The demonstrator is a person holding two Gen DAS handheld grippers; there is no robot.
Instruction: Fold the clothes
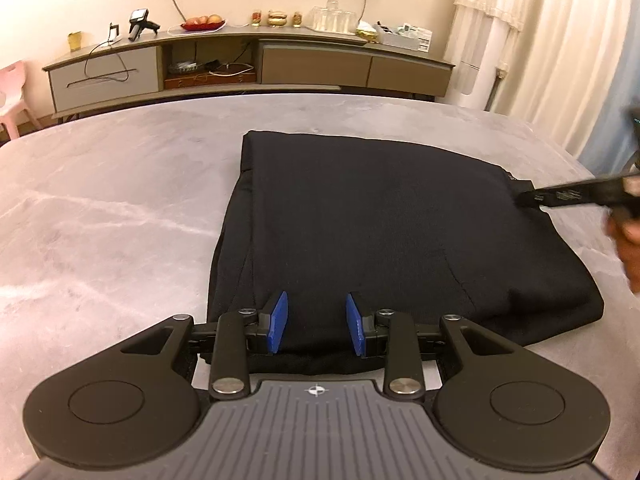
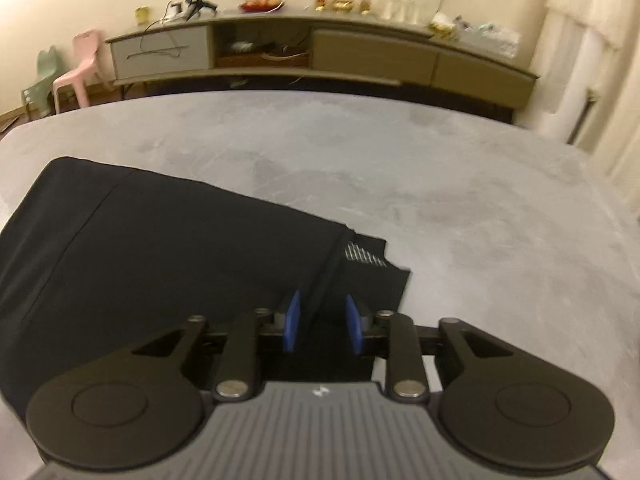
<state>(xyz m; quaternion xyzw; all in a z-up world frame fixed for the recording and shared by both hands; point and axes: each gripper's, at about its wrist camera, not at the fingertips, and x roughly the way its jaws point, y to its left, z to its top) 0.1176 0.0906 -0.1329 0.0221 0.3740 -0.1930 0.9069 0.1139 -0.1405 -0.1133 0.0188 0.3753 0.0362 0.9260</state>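
We saw the black garment [image 1: 380, 232] lying folded and flat on the grey bench [image 1: 100, 208]. Left hand-held gripper [image 1: 316, 322] sat at the near edge of the cloth, blue pads [image 1: 279, 320] well apart w/ nothing between them. Right hand-held gripper [image 2: 322, 324] was over the garment's right corner, jaws apart approx. the same, fabric below and ahead of it but not pinched. A hand [image 1: 628, 248] showed beside it.

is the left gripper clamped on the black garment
No, the left gripper is open, its blue pads spread apart over the near edge of the black garment.
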